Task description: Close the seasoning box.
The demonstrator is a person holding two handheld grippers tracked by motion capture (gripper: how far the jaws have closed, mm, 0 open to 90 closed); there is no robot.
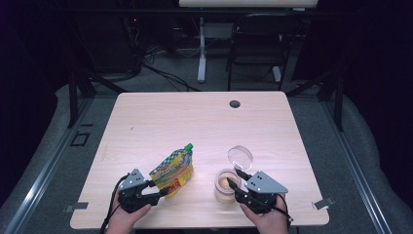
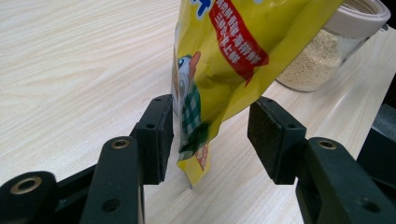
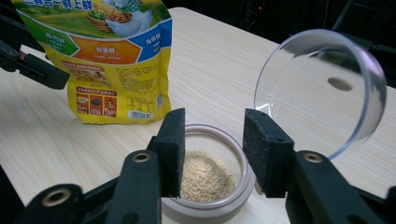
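Observation:
A yellow spouted pouch [image 1: 173, 169] with a green cap stands tilted on the table [image 1: 160, 122]. My left gripper [image 1: 160, 189] is at its lower edge. In the left gripper view the pouch's bottom corner [image 2: 219, 70] hangs between the jaws of the left gripper [image 2: 210, 121]; one pad is next to it and the other stands apart, so the gripper is open. A glass jar [image 1: 226, 185] of tan granules [image 3: 205, 175] is uncovered. My right gripper [image 3: 214, 126] hovers open just over its rim. A clear round lid [image 3: 322, 88] leans tilted beside the jar.
The lid [image 1: 240, 157] rests just behind the jar in the high view. A cable hole [image 1: 234, 104] sits near the table's far edge. A dark chair [image 1: 258, 44] and a white desk leg [image 1: 201, 48] stand beyond the table.

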